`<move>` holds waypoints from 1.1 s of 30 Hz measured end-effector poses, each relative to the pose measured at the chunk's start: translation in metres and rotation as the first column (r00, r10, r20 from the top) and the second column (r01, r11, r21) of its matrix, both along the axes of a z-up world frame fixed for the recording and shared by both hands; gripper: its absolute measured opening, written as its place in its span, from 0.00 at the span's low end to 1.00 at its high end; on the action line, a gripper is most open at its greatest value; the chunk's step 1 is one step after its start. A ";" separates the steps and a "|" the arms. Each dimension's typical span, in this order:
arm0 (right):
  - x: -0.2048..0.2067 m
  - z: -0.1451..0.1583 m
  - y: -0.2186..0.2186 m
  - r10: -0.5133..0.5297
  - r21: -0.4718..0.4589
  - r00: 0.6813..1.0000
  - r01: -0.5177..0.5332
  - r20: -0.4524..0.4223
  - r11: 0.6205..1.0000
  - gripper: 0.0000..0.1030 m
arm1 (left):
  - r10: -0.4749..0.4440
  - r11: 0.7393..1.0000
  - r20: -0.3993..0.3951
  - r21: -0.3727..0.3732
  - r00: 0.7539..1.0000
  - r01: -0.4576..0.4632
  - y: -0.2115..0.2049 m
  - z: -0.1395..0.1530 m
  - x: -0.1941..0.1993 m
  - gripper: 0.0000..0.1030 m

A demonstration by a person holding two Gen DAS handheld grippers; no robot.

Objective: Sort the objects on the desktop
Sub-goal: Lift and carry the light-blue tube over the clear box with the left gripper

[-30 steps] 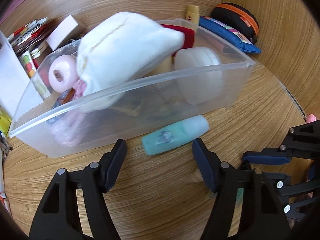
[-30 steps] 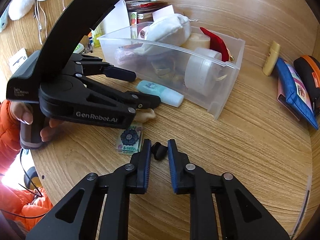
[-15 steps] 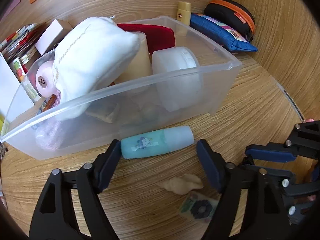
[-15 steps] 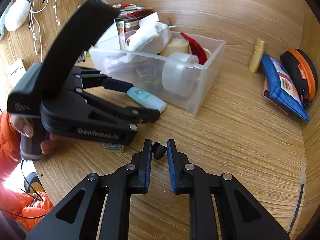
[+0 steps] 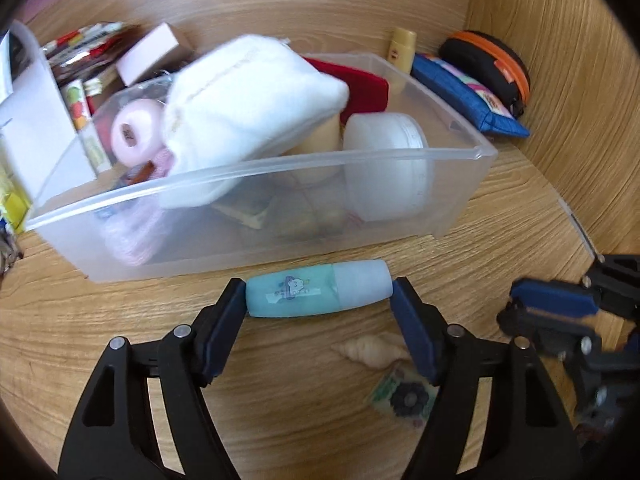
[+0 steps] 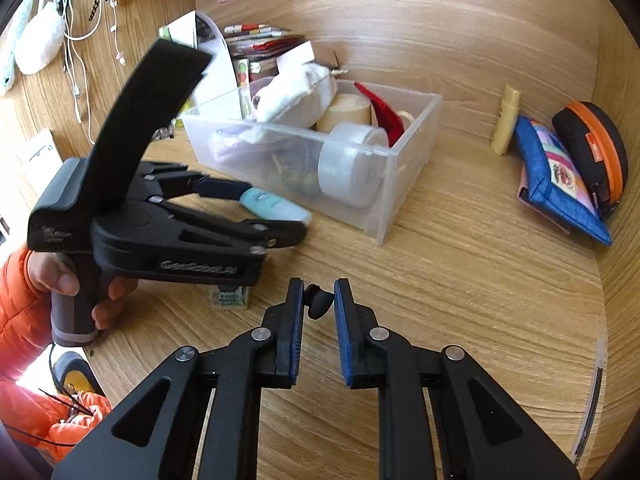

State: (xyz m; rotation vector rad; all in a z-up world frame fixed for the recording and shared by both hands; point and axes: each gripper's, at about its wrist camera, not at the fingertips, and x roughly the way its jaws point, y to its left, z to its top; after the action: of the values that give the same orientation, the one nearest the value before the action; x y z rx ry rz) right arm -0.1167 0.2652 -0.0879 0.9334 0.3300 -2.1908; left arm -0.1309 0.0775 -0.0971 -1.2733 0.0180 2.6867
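A teal bottle with a pale cap [image 5: 304,294] lies crosswise in front of the clear plastic bin [image 5: 280,162]. My left gripper [image 5: 319,296] spans it lengthwise. Its jaws are closing, and a pad touches each end of the bottle. From the right wrist view, the left gripper [image 6: 272,216] is held by a hand in an orange sleeve, with the bottle [image 6: 268,204] between its fingers. My right gripper [image 6: 318,300] is shut on a small black earbud-like piece [image 6: 318,303] above the desk. The bin [image 6: 384,154] holds a white pouch [image 5: 248,108], a pink roll, a red item and a white jar.
A seashell [image 5: 372,354] and a small packet with a black flower [image 5: 404,398] lie on the desk under the left gripper. A yellow tube [image 5: 402,54], a blue pouch [image 5: 468,96] and a black-and-orange case [image 5: 492,60] sit by the right wall. Papers and boxes crowd the far left.
My left gripper has come forward around the teal bottle, and its jaws now meet the bottle's two ends. The right gripper has kept the black piece and risen slightly.
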 end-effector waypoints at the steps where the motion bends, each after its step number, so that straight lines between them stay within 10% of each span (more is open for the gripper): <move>1: 0.000 0.002 0.001 -0.001 -0.004 1.000 0.001 -0.004 1.000 0.13 | 0.005 1.000 -0.012 0.001 1.000 -0.005 -0.002 0.003 0.005 0.71; 15: -0.007 0.044 -0.005 -0.028 -0.060 0.995 0.022 -0.098 0.998 0.13 | 0.057 0.998 -0.201 -0.028 0.978 -0.064 -0.029 0.053 0.048 0.71; 33: -0.039 0.079 -0.035 -0.046 -0.122 0.987 0.027 -0.157 0.992 0.13 | 0.083 0.997 -0.244 0.020 0.966 -0.080 -0.069 0.073 0.038 0.71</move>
State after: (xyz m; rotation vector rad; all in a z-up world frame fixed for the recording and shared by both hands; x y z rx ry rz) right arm -0.1556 0.2298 -0.0088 0.7064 0.2555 -2.2972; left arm -0.0930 0.0083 -0.0241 -0.9507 -0.0173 2.8938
